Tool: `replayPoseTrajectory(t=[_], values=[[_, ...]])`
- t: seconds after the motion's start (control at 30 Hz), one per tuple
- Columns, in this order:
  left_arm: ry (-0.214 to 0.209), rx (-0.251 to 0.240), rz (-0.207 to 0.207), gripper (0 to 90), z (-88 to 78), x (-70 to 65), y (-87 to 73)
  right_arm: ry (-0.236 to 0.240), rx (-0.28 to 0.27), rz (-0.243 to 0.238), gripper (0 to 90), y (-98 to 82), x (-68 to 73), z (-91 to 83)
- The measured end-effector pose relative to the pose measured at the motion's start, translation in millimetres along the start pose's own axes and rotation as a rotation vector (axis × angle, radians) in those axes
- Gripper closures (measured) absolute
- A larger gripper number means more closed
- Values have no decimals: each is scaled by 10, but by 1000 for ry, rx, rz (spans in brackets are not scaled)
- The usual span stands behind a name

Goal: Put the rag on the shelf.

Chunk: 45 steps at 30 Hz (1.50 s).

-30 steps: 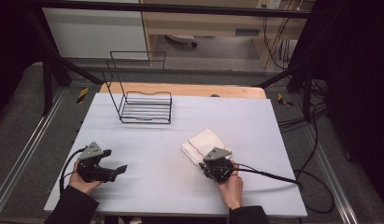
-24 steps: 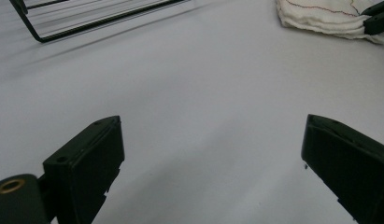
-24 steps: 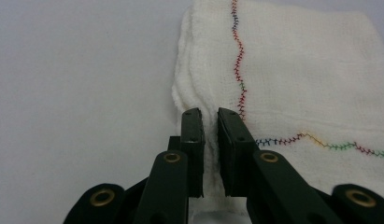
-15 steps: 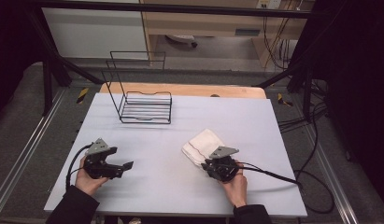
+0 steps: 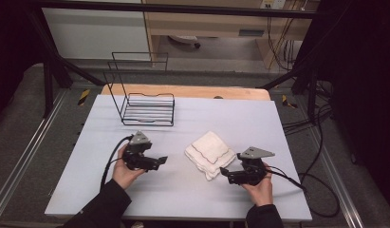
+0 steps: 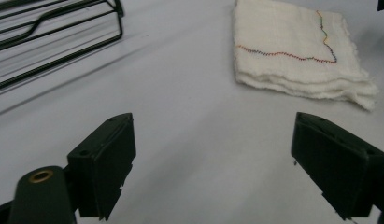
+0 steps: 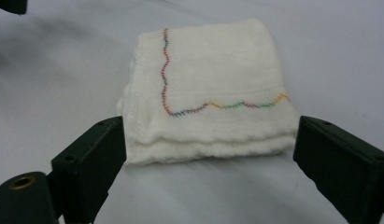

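Note:
A folded white cloth with a coloured zigzag stitch lies flat right of the table's middle. My left gripper hovers to its left, pointing at it, jaws open and empty. In the left gripper view the cloth lies ahead to the right, beyond my left gripper. My right gripper sits at the cloth's near right corner, open. In the right gripper view the cloth lies just ahead of my right gripper, its near edge level with the wide-spread fingertips, which do not touch it.
A black wire rack stands at the back left of the white table; its bars also cross the left gripper view. A wooden strip runs behind the table. Cables trail off to the right.
My left gripper has moved right and forward towards the cloth. My right gripper has drawn back to the right, off the cloth's near corner, and turned to face left.

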<state>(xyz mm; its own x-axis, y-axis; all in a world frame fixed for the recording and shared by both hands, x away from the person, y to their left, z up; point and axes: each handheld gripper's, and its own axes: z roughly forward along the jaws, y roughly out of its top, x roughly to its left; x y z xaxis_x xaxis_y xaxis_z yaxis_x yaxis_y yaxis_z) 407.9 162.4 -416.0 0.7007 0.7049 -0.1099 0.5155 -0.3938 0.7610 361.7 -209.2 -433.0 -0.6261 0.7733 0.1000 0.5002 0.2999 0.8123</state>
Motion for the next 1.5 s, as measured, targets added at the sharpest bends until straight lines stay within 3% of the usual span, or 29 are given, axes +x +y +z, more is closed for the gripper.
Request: replayPoseTrajectory(t=[0.1, 0.37, 0.53, 0.63, 0.73, 1.03, 1.23, 1.3, 1.5], values=[[-8, 9, 0, 201, 171, -72, 107, -15, 5, -1, 31, -66, -79, -91], [6, 32, -12, 355, 552, -196, 332, -21, 1, 15, 12, -111, -152, -148], [18, 72, -30, 392, 803, -216, 403, -23, 6, 29, 12, -131, -169, -154], [8, 62, -41, 495, 882, -215, 417, -20, 8, 29, 12, -132, -167, -152], [7, 96, -39, 537, 963, -207, 412, -20, 12, 25, 13, -134, -169, -149], [-55, 88, -35, 667, 1011, -202, 393, -16, 16, 27, 13, -135, -168, -136], [-85, 104, -62, 776, 1014, -203, 407, -14, 13, 28, 13, -134, -174, -122], [-80, 110, -62, 828, 1003, -217, 415, -12, 19, 31, 13, -135, -171, -113], [-57, 99, -73, 845, 903, -254, 390, -6, 20, 34, 14, -137, -169, -111]])
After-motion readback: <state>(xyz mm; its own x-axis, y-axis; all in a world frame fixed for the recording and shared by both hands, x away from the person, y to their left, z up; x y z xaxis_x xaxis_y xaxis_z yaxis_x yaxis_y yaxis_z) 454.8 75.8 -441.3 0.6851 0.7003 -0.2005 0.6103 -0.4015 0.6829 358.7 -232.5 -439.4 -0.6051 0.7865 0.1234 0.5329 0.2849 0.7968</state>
